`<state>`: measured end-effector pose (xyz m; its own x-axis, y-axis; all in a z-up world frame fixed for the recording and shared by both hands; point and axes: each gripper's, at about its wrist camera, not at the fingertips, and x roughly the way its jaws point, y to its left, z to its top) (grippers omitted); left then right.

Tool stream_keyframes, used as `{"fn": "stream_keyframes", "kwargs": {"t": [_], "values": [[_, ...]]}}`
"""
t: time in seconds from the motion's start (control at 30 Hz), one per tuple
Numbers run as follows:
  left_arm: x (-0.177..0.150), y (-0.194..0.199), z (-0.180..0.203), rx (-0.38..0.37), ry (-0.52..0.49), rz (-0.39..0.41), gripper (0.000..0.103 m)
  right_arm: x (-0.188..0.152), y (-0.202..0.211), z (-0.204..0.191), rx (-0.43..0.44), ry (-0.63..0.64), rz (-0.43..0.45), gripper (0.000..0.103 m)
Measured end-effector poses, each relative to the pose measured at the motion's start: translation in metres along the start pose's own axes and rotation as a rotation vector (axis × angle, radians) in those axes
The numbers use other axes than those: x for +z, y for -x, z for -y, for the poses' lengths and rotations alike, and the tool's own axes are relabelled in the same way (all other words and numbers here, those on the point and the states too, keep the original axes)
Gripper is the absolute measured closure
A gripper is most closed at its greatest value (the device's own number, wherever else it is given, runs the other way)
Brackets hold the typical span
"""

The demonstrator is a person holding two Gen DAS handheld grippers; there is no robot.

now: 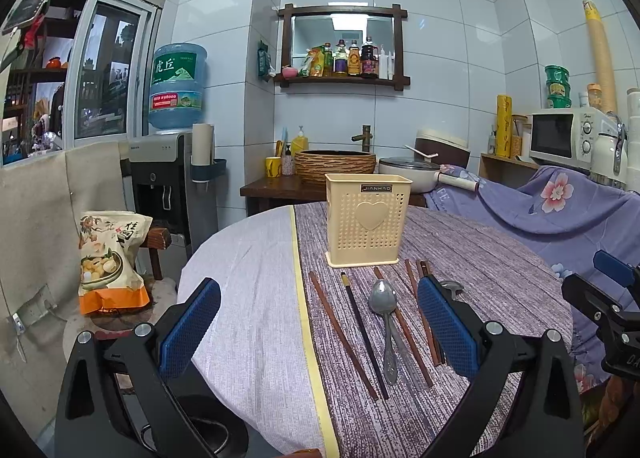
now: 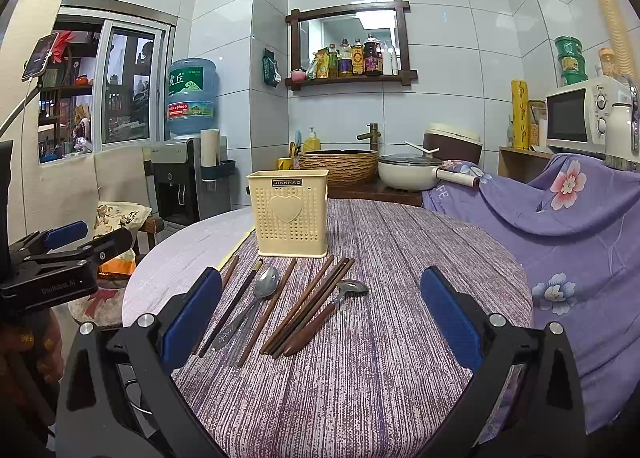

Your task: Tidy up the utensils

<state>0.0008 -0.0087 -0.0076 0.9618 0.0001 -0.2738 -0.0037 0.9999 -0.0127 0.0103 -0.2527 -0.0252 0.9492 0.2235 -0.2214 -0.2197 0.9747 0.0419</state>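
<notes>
A cream perforated utensil holder point(image 1: 366, 218) point(image 2: 289, 213) with a heart stands upright on the round table. In front of it lie several brown chopsticks point(image 1: 342, 336) point(image 2: 306, 304), one black chopstick point(image 1: 364, 334) point(image 2: 230, 308), a steel spoon point(image 1: 384, 314) point(image 2: 256, 298) and a wooden-handled spoon point(image 2: 326, 312), its bowl partly hidden point(image 1: 452, 286) in the left wrist view. My left gripper point(image 1: 320, 322) hangs open above the near ends of the utensils, holding nothing. Further right, my right gripper point(image 2: 320, 314) is open and empty too, over the wooden-handled spoon's side.
A purple striped cloth point(image 2: 360, 378) covers the table point(image 1: 248, 278), with a yellow seam. A snack bag point(image 1: 110, 258) sits on a stool at left, by a water dispenser point(image 1: 168, 162). Floral purple fabric point(image 2: 560, 238) drapes furniture at right. A basin, pot and microwave point(image 2: 580, 114) stand behind.
</notes>
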Motion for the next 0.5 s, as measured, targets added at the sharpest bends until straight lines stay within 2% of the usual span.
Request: {"fn": "stream_keyframes", "kwargs": {"t": [0.5], "values": [[-0.0016, -0.0001, 0.0005, 0.001, 0.0, -0.001, 0.006, -0.0027, -0.0041, 0.0, -0.001, -0.001, -0.005, 0.005]]}}
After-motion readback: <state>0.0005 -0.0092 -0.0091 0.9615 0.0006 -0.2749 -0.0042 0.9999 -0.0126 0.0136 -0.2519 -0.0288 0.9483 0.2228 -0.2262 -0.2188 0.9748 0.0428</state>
